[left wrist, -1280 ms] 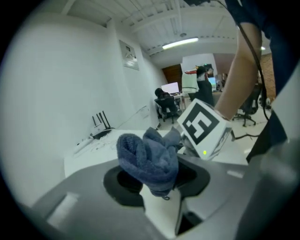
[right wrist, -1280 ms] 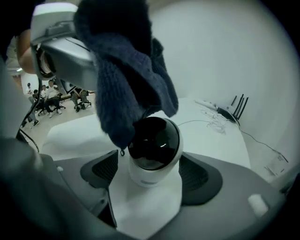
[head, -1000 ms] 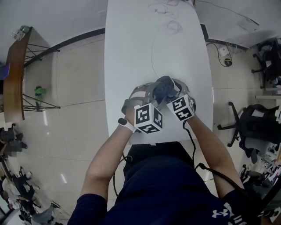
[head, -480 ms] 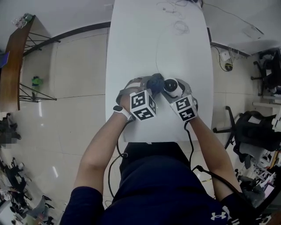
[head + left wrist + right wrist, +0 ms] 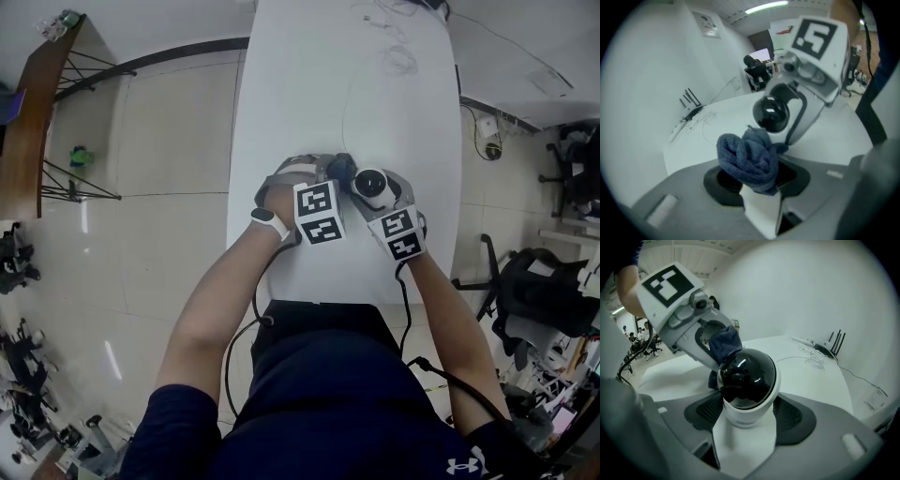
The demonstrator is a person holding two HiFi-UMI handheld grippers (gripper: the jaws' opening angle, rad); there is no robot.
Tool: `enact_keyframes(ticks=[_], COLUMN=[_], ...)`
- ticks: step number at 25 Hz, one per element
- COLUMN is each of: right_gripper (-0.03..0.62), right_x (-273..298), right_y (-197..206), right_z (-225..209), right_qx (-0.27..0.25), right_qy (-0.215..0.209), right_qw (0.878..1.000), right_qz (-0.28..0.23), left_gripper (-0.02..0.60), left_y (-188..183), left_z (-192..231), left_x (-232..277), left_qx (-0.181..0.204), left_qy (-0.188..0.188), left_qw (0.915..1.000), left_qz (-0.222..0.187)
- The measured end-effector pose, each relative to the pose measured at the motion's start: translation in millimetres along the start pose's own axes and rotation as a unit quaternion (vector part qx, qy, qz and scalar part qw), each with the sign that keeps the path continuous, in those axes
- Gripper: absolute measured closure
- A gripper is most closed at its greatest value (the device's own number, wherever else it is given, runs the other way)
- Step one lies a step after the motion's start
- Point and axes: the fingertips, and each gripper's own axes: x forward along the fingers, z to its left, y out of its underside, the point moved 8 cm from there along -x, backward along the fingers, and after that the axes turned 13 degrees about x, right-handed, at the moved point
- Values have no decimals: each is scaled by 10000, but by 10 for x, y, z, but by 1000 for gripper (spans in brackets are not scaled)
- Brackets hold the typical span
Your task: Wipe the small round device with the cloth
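Observation:
The small round device [image 5: 372, 187], a white body with a glossy black dome [image 5: 746, 375], sits between the jaws of my right gripper [image 5: 382, 202], which is shut on its white base [image 5: 749, 414]. My left gripper [image 5: 336, 178] is shut on a bunched dark blue cloth [image 5: 749, 158]. In the head view the cloth [image 5: 341, 167] lies just left of the device, close against its side. The left gripper view shows the dome [image 5: 771, 112] just beyond the cloth, with the dome's top uncovered. In the right gripper view the cloth [image 5: 723, 344] shows behind the dome.
Both grippers work near the front of a long white table [image 5: 309, 75]. Thin cables [image 5: 394, 56] and a router with antennas [image 5: 832, 345] lie at its far end. Office chairs [image 5: 534, 281] stand on the right and a wooden table [image 5: 23, 141] on the left.
One second ago the cloth lay over the device and hid it. My left gripper has since drawn the cloth down to the left, and the dome is bare. The right gripper has stayed put.

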Motion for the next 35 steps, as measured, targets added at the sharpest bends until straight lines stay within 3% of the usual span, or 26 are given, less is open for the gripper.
enact_keyframes(ticks=[2,4,6,8,12,16,20,24,28,32,35], right_gripper=[255,255,256,256,256,256,256,256,256,256,256], right_x=[8,11,14,7,9,11,12,-1,7,4,10], right_y=[-4,-2,-2,0,-8,-8,4,11,7,-4,8], right_z=[22,30,24,21,37,37,34,41,33,19,21], right_qx=[22,16,-9,-28,-67,-84,-91,-63,-64,-15,-6], right_qy=[-45,-65,-67,-72,-98,-132,-151,-154,-169,-142,-150], right_qw=[10000,10000,10000,10000,9999,9999,9998,9998,9998,9998,9999], right_qz=[-11,-27,-38,-47,-45,-60,-78,-91,-78,-105,-84], left_gripper=[428,428,428,426,426,426,428,428,428,428,428], left_y=[-28,-148,-378,-624,-737,-542,-213,-36,29,32,42], left_z=[170,324,416,428,348,421,476,343,204,122,95], left_x=[-231,-472,-657,-731,-509,-381,-243,-67,137,275,266], left_qx=[-604,-1041,-984,-554,185,-214,-425,-370,-9,526,307], left_qy=[-86,-21,174,375,572,641,754,1070,1274,1132,747], left_qw=[9972,9892,9829,9822,9879,9879,9908,9912,9913,9921,9964], left_qz=[-434,-1032,-1544,-1752,-1430,-1396,-1044,-683,-343,101,270])
